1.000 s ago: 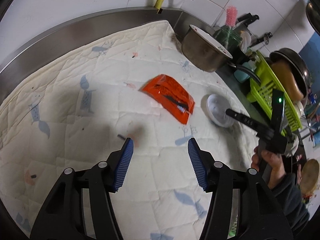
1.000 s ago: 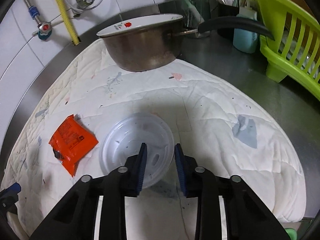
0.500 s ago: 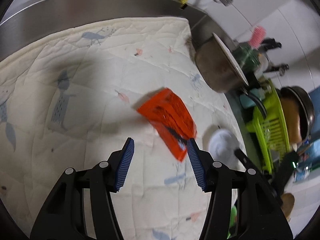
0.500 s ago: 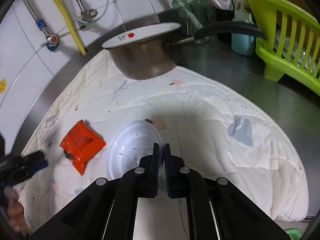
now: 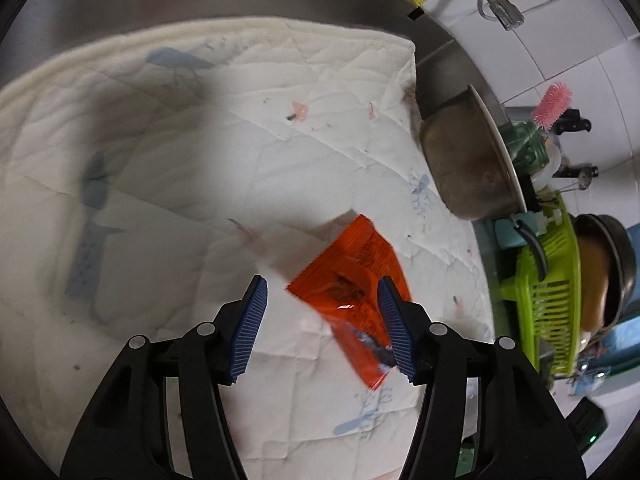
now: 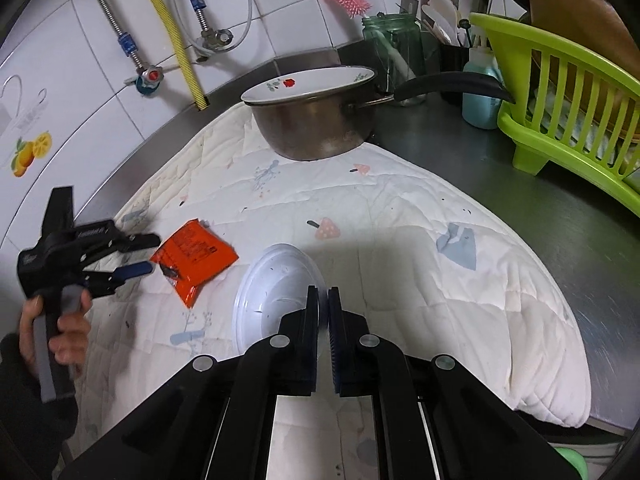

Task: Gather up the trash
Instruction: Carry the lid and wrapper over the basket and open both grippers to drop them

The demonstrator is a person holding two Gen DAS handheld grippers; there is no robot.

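The right gripper (image 6: 323, 295), jaws now clamped on the white lid (image 6: 276, 280), is being raised; the left gripper (image 5: 322, 300), jaws opening, is being brought over the orange wrapper (image 5: 352, 280), not yet gripped.

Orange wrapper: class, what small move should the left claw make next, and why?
Probably ease the left claw a little lower and close on the orange wrapper. Its jaws are opening with the wrapper between them, not yet pinched, and lying flat on the quilted mat. The right claw already holds the plastic lid.
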